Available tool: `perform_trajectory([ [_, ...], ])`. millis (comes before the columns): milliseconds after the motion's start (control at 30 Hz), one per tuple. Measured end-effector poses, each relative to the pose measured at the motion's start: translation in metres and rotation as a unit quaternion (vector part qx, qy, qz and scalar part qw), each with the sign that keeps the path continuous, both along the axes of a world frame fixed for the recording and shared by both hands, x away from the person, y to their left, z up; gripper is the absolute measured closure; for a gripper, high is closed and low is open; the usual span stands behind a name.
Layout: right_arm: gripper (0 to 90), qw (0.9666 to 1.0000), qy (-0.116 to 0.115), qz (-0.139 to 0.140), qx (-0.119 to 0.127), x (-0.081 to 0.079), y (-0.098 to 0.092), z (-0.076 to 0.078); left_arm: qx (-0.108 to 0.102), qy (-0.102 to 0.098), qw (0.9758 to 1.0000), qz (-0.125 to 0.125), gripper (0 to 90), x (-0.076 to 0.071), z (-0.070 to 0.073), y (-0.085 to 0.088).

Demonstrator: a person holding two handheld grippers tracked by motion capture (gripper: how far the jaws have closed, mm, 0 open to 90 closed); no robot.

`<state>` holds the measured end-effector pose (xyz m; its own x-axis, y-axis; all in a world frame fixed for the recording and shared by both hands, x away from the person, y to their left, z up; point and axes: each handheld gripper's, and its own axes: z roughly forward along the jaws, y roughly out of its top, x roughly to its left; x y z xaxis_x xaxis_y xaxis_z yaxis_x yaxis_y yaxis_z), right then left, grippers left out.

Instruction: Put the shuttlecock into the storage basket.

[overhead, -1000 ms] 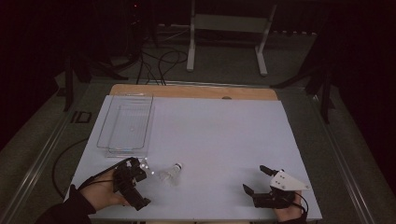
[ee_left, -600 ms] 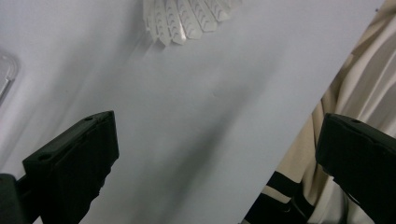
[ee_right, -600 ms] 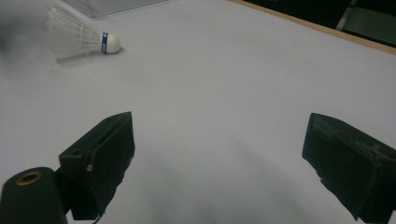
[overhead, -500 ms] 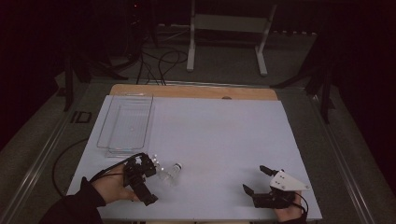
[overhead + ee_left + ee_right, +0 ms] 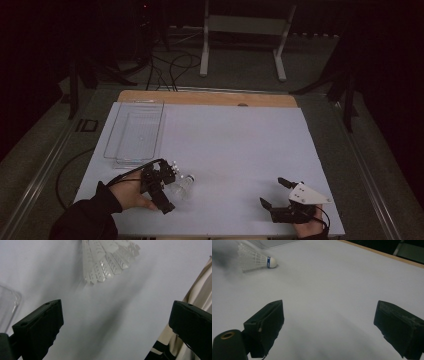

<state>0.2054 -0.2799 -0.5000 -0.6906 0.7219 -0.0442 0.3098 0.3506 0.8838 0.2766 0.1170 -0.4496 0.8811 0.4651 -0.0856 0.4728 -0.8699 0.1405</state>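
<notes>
The left black two-jaw gripper (image 5: 167, 192), jaws spread, hovers beside one white feathered shuttlecock with a blue band (image 5: 184, 184) lying near the white table's (image 5: 240, 150) front-left edge; one clear plastic tray (image 5: 135, 132) sits behind. Right gripper (image 5: 272, 192) rests open, bare tabletop between.

A white feathered shuttlecock (image 5: 184, 184) lies on its side on the pale counter (image 5: 240, 150), its rounded cork tip, ringed by a blue band, pointing away from the feather skirt. A clear, empty plastic tray (image 5: 135, 131) sits near it.
</notes>
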Motion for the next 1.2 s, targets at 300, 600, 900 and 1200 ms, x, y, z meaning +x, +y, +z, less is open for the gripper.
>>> perform_trajectory([
  [300,9.3,1.0000,0.000,0.000,-0.001,0.000,0.000,0.000,0.012,0.004,0.9999,-0.011,7.4,0.013,-0.007,-0.010],
  [600,9.3,1.0000,0.000,0.000,0.000,0.000,0.000,0.000,0.014,0.000,0.9999,-0.009,31.6,0.025,-0.013,-0.015],
  [900,9.3,1.0000,0.002,-0.001,-0.001,0.000,0.000,0.000,0.012,0.006,0.9999,-0.001,47.8,0.033,-0.017,-0.019],
  [1200,9.4,1.0000,0.004,0.000,-0.002,0.000,0.000,0.000,0.010,-0.012,0.9999,0.003,52.9,0.037,-0.021,-0.021],
])
